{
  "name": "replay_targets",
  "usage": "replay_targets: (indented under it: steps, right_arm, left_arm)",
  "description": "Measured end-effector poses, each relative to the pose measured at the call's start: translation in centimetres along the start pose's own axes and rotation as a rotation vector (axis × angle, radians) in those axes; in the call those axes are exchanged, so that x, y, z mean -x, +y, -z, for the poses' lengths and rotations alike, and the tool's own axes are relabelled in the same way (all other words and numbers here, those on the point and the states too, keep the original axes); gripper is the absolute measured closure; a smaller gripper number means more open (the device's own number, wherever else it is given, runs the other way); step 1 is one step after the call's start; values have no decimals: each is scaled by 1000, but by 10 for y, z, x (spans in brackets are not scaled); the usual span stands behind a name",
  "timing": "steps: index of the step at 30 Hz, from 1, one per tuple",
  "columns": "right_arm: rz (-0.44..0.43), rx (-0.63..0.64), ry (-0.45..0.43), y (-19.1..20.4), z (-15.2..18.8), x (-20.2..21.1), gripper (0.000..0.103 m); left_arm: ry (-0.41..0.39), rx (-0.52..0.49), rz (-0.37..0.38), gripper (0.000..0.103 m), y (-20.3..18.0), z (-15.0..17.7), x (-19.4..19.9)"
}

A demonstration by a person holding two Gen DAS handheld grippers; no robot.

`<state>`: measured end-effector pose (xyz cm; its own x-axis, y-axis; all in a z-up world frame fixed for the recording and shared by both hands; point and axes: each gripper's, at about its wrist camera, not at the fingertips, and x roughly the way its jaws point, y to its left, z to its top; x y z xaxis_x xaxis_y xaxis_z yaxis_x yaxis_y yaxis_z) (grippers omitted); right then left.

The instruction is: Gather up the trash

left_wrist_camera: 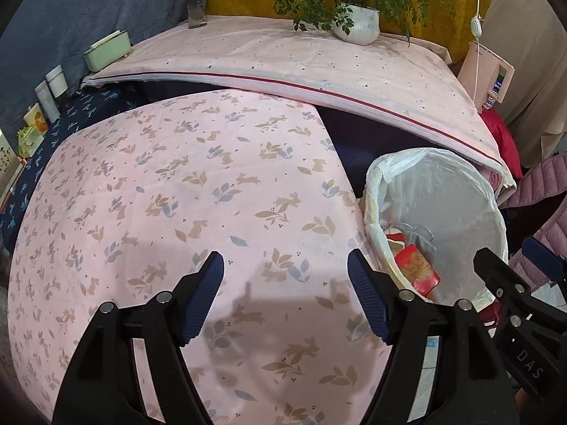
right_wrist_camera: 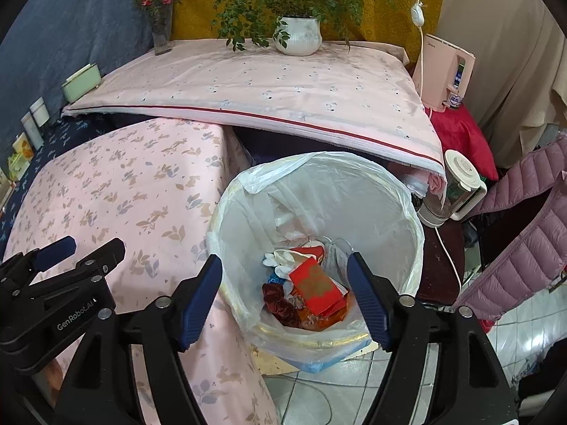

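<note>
A bin lined with a white plastic bag stands on the floor beside the pink rabbit-print table. Inside lie a red packet, a white glove, dark red scraps and other rubbish. My right gripper hangs open over the bin's mouth, nothing between its blue pads. My left gripper is open over the pink tablecloth, empty too. In the left wrist view the bin sits to the right, the red packet showing inside, and the right gripper pokes in from the right edge.
A higher table with a pale pink cloth stands behind, bearing a white plant pot and a flower vase. A pink appliance, a white kettle, a cord and a mauve quilted jacket crowd the right. Jars line the left.
</note>
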<state>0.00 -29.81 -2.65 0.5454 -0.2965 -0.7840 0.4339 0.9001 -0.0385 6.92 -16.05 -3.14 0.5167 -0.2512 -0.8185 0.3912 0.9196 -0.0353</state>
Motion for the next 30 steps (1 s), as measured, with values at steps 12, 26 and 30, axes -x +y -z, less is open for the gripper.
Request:
replay_targets:
  steps: [12, 26, 30]
  right_arm:
    - [21, 23, 7, 6, 15, 8, 22]
    - [46, 29, 30, 7, 31, 9, 13]
    - [41, 26, 22, 6, 32, 12, 12]
  left_arm:
    - [17, 17, -15, 34, 15, 14, 6]
    - [-4, -4, -19, 21, 13, 26, 12]
    - [-10, -12, -15, 16, 10, 26, 14]
